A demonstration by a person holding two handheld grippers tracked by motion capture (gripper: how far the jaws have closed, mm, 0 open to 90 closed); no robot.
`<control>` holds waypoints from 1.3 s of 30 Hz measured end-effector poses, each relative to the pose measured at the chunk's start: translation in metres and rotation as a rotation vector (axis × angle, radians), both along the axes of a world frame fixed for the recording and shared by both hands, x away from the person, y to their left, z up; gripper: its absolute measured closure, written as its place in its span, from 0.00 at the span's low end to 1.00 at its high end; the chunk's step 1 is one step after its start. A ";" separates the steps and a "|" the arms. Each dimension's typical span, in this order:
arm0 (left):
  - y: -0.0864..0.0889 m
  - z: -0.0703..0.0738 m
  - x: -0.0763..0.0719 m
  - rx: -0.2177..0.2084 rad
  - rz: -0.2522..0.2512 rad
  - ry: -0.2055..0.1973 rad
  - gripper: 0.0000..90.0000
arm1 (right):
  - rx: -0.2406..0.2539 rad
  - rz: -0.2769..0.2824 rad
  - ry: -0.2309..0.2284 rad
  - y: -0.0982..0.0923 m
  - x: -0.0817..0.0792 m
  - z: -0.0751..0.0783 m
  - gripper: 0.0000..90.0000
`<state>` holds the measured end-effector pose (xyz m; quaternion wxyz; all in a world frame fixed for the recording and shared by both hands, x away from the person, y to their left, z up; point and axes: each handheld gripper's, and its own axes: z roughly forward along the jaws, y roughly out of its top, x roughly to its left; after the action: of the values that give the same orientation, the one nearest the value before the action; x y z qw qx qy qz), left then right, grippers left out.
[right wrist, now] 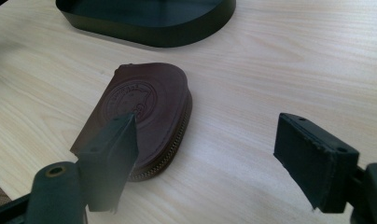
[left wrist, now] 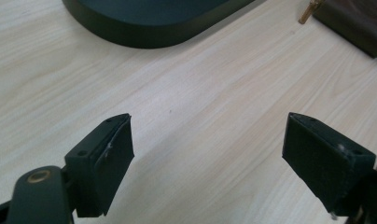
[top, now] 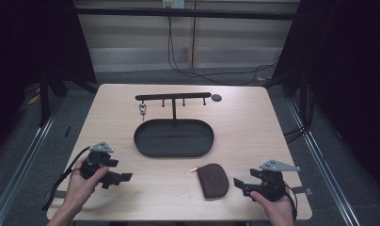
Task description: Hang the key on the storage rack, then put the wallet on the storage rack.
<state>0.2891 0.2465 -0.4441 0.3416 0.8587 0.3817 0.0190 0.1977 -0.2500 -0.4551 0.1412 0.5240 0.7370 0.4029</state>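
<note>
A dark brown leather zip pouch (top: 213, 179) lies flat near the table's front, with an embossed round emblem on its face (right wrist: 144, 112). Its small brass zipper pull (top: 193, 169) sticks out at the pouch's far left corner and appears at the top right of the left gripper view (left wrist: 309, 10). My right gripper (top: 238, 183) rests just right of the pouch, open, jaws empty (right wrist: 205, 158). My left gripper (top: 124, 178) sits at the front left, open above bare wood (left wrist: 207, 158), pointing toward the pouch.
A black oval tray (top: 174, 137) occupies the table's middle, its rim visible in both gripper views. Behind it stands a black T-shaped hook rack (top: 173, 97) with a metal key ring (top: 142, 110) hanging from its left hook. A small dark disc (top: 217, 98) lies at the back.
</note>
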 end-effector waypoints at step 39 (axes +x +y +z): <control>0.017 -0.024 -0.055 -0.095 0.036 -0.086 0.22 | -0.117 0.171 0.384 0.058 0.061 0.012 0.27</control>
<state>0.2345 0.2640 -0.4676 0.3975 0.8330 0.3824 0.0438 0.2591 -0.1922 -0.4433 -0.0061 0.5173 0.8144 0.2628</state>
